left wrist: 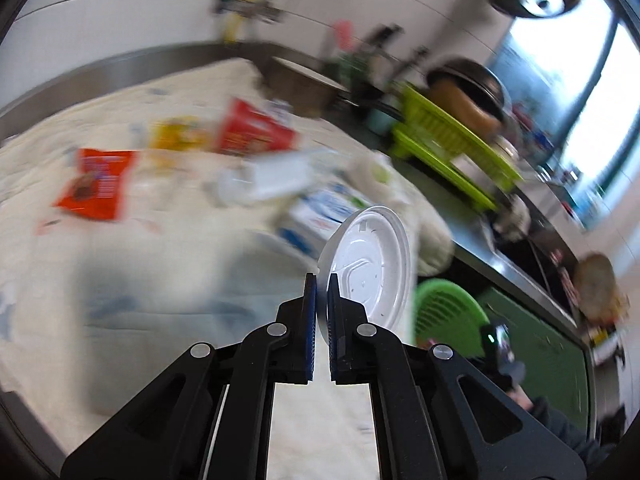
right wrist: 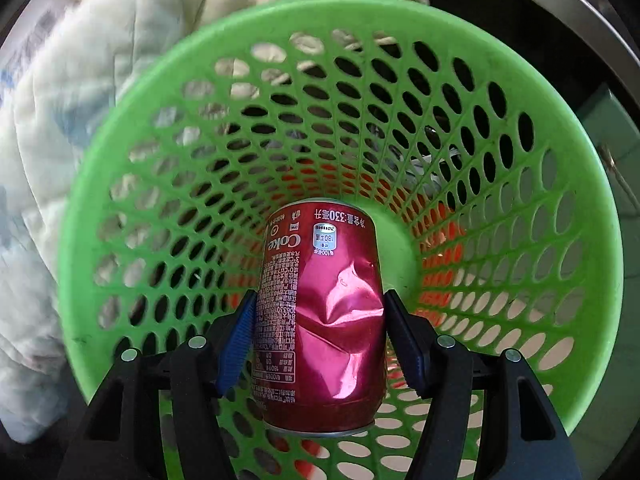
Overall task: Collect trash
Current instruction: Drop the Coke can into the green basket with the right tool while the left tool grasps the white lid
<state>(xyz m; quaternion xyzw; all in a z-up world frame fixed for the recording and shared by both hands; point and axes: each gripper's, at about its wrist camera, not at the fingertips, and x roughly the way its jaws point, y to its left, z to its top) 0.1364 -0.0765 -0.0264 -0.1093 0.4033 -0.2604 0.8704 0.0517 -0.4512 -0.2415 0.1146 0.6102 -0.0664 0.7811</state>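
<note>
Dented can (right wrist: 320, 320) (claw-held (right wrist: 320, 336)) above basket (right wrist: 560, 208).

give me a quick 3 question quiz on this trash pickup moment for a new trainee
1. True or false: the right gripper holds a dented red can over the green basket.
2. What does the left gripper pinch?
A. an orange snack wrapper
B. a white plastic lid
C. a blue and white carton
3. Fill in: through the left wrist view, the loose wrappers lie on a pale ____.

Key
1. true
2. B, clamped by its edge
3. cloth
</note>
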